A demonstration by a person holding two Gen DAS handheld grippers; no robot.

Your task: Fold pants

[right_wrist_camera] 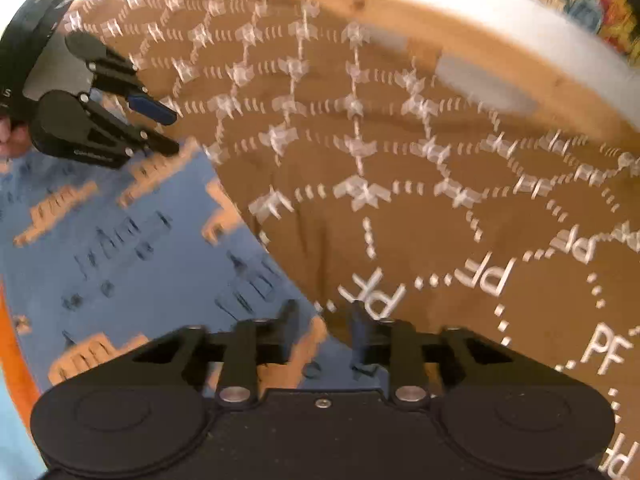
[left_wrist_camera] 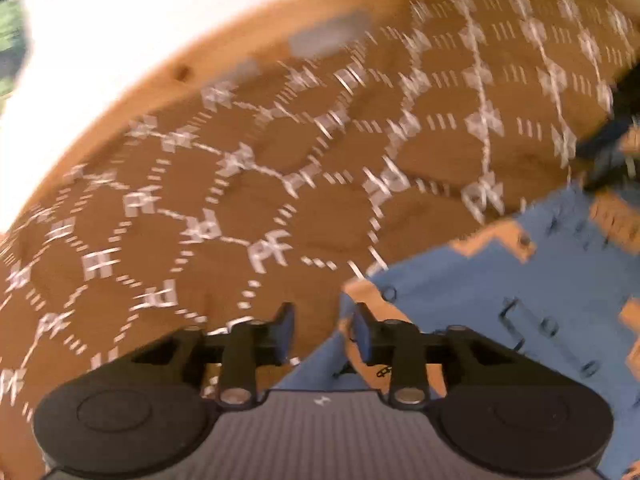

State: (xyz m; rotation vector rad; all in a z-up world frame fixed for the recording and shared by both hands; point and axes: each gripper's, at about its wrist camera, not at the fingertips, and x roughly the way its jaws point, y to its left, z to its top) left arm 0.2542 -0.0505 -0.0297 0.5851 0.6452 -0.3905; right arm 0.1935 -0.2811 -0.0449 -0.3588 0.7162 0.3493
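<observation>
Blue pants (left_wrist_camera: 500, 300) with an orange and dark print lie flat on a brown table (left_wrist_camera: 260, 200) marked with white hexagons and "PF" letters. They also show in the right wrist view (right_wrist_camera: 132, 248), at the left. My left gripper (left_wrist_camera: 325, 332) is open, just above the pants' near edge. It also shows in the right wrist view (right_wrist_camera: 170, 130), open, over the pants' far corner. My right gripper (right_wrist_camera: 325, 330) is open, above the pants' right edge. A dark part of it shows at the right edge of the left wrist view (left_wrist_camera: 616, 136). Both views are motion-blurred.
The round table's wooden rim (right_wrist_camera: 520, 52) curves across the back, with pale floor beyond. Grey patches (right_wrist_camera: 484, 80) lie near the rim. A colourful cloth (right_wrist_camera: 600, 4) sits off the table at the far right. An orange strip (right_wrist_camera: 16, 352) borders the pants at the left.
</observation>
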